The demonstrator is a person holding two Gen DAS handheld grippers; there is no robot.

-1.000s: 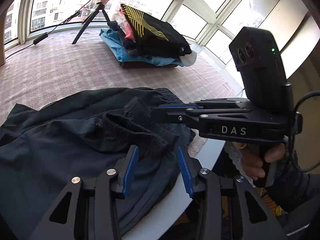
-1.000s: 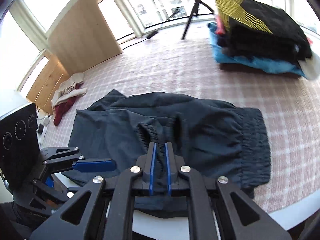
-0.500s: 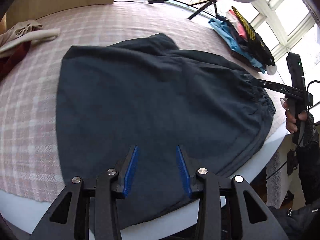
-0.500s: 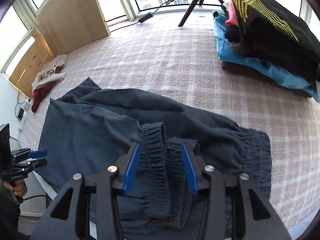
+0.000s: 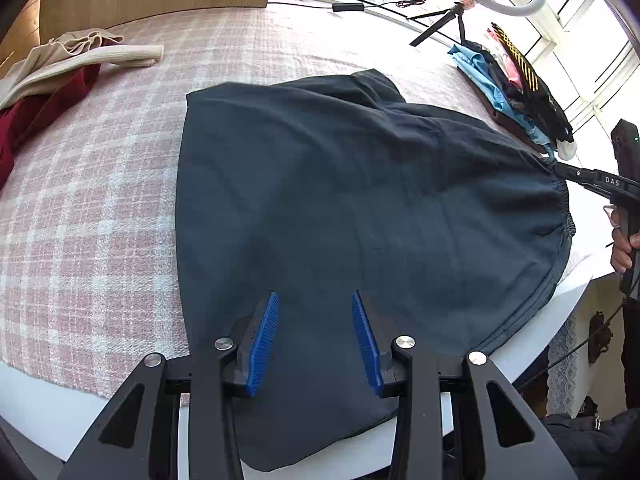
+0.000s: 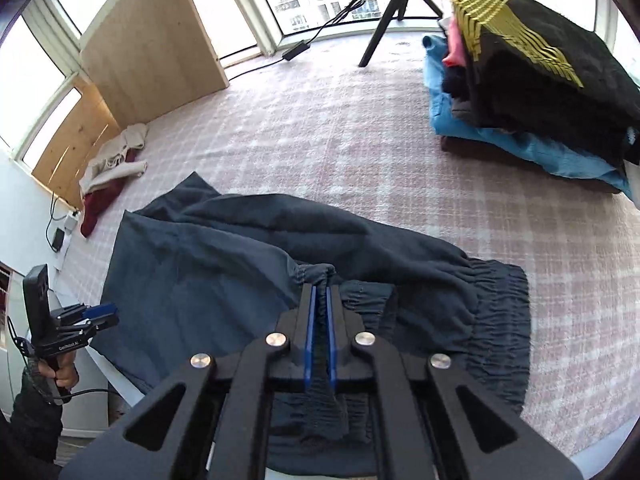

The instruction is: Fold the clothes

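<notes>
Your right tongs [image 6: 320, 300] pinch the elastic waistband of the dark shorts [image 5: 360, 208], spread on the checked tabletop [image 5: 100, 200]; your left tongs [image 5: 316, 312] hover part-open over the hem, gripping nothing.

The dark shorts [image 5: 360, 208] are thin matt woven cloth; the elastic waistband [image 6: 496, 320] is gathered and ribbed. The surface [image 5: 80, 208] carries a pink-and-white checked cloth of coarse, nubby weave; its bare edge [image 5: 532, 344] is smooth, white and slightly glossy. Each gripper, left [image 5: 315, 336] and right [image 6: 319, 336], is matt black plastic with ridged blue pads [image 5: 264, 340] and polished metal screw heads [image 6: 276, 340]. The panel [image 6: 148, 48] is pale, unvarnished-looking wood.
</notes>
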